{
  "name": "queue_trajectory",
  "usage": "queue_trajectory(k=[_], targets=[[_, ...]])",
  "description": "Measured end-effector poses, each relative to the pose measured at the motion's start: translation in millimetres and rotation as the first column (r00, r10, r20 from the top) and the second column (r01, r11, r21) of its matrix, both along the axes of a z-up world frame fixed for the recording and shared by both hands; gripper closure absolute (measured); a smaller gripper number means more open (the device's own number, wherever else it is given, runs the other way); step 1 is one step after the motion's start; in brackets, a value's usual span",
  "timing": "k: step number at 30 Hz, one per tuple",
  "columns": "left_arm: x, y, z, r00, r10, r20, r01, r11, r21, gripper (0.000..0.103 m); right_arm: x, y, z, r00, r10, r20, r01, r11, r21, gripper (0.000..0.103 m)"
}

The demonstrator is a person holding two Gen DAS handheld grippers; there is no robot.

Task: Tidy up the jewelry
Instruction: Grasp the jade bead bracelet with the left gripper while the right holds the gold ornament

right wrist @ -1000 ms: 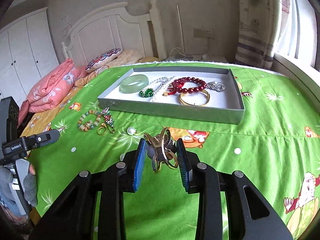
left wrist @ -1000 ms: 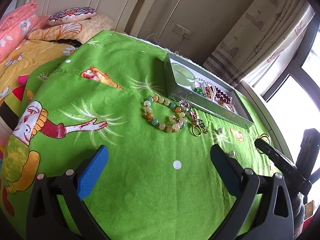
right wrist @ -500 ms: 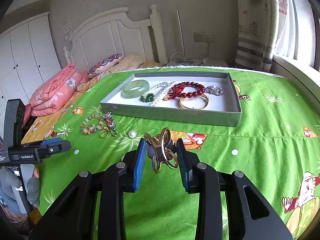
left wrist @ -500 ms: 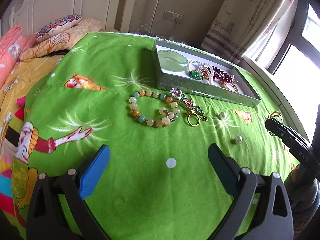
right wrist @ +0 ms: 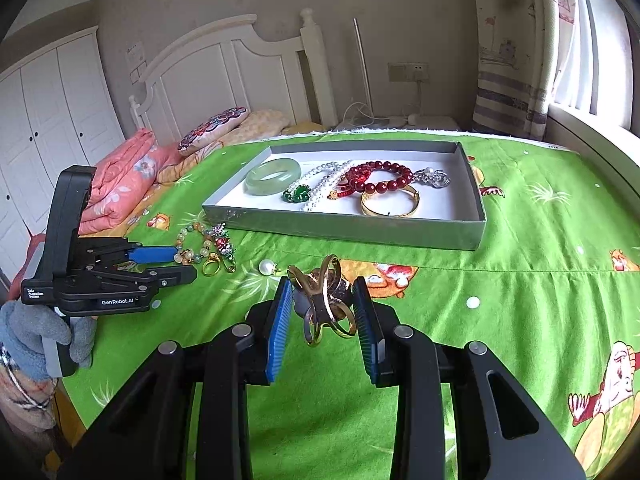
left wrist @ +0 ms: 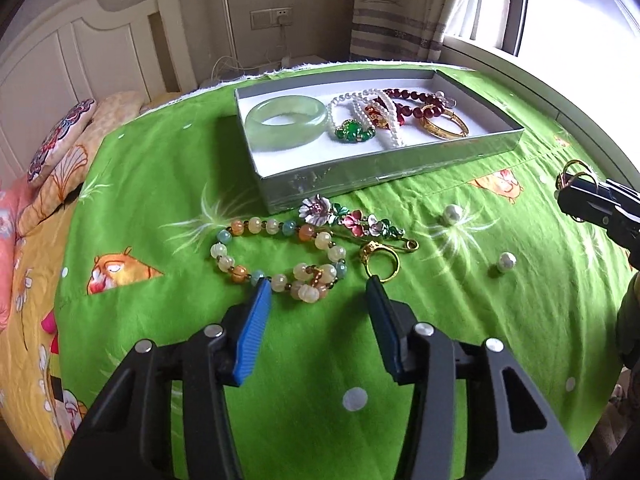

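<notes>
Jewelry lies partly in the grey tray [right wrist: 348, 230] on the bed, partly loose beside it. My left gripper [left wrist: 318, 292] is closing its jaws over the beaded bracelet [left wrist: 280, 252], not yet pressing. My right gripper [right wrist: 322, 300] pinches a gold ring ornament [right wrist: 326, 300].

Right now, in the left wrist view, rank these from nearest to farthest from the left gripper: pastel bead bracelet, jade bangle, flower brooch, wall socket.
From the left gripper, jaws closing:
1. pastel bead bracelet, at the fingertips, its near beads between them.
2. flower brooch, just beyond, slightly right.
3. jade bangle, in the silver box, left end.
4. wall socket, on the far wall.
</notes>
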State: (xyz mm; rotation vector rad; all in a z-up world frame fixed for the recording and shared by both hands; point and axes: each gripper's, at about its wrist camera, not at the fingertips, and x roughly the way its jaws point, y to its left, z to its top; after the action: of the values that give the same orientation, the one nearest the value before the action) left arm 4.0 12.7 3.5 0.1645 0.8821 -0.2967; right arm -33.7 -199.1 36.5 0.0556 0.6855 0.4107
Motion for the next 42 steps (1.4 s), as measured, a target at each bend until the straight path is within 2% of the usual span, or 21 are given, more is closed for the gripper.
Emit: queue_trajectory(k=[4,6,10,15,17,19,21,27,33,35,36,42], targets=[[3,3,1,1.000,0.010,-0.001,-0.010,1.000,-0.007,0.053,0,0,0,1.000,-0.001,0.000,0.001,1.000,0.001,0.072],[1,4,5,1.000,-0.003,0.008,0.003,1.000,-0.009,0.045,0,1,0,1.000,-0.001,-0.001,0.001,1.000,-0.001,0.072],[-1,-1,13,0.999,-0.034,0.042,0.032,0.998,0.054,0.043,2,0,-1,1.000,-0.003,-0.009,0.003,1.000,0.002,0.072],[8,-11,11,0.995,-0.094,0.023,0.091,0.990,0.106,0.042,2,-1,-2,1.000,-0.007,-0.011,0.007,1.000,0.006,0.072],[11,-15,6,0.992,-0.123,0.012,0.120,0.986,0.115,0.046,2,-1,-2,1.000,-0.008,-0.010,0.008,1.000,0.006,0.072],[11,-13,6,0.989,-0.145,-0.002,0.145,0.986,0.083,0.056,2,-1,-2,1.000,-0.009,-0.011,0.009,1.000,0.008,0.072],[7,-9,4,0.988,-0.154,-0.012,0.154,0.986,0.062,0.060,2,-2,-2,1.000,-0.011,-0.012,0.011,1.000,0.012,0.071],[-15,11,0,0.990,-0.139,-0.016,0.140,0.990,0.017,0.060,2,-3,-2,1.000,-0.013,-0.015,0.013,1.000,0.015,0.071],[-21,11,-1,0.991,-0.132,-0.020,0.132,0.991,0.024,0.060,3,-2,-2,1.000,-0.015,-0.018,0.015,1.000,0.007,0.071],[-20,9,0,0.992,-0.128,-0.018,0.128,0.992,0.006,0.072,2,-1,-2,1.000,-0.016,-0.016,0.016,1.000,0.004,0.071],[-21,7,0,0.992,-0.122,-0.010,0.123,0.992,0.014,0.086,2,-1,-2,1.000,-0.016,-0.016,0.016,1.000,0.003,0.071],[-37,6,4,0.996,-0.070,0.062,0.070,0.997,0.013,0.086,0,-1,-1,1.000,-0.012,-0.007,0.012,1.000,0.003,0.071]])
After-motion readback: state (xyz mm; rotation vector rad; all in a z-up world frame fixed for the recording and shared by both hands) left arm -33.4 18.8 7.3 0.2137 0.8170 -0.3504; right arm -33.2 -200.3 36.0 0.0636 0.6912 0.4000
